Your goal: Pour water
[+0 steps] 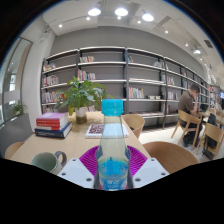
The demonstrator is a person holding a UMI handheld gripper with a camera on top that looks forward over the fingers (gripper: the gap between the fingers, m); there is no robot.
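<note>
A clear plastic water bottle with a blue cap stands upright between my fingers. My gripper is shut on the bottle, with the magenta pads pressing on its lower body from both sides. It is held above a light wooden table. A green mug sits on the table to the left of the bottle, close to my left finger.
A potted plant and a stack of books stand on the table beyond the mug. Wooden chairs are behind the table. Bookshelves line the far wall. A person sits at the right.
</note>
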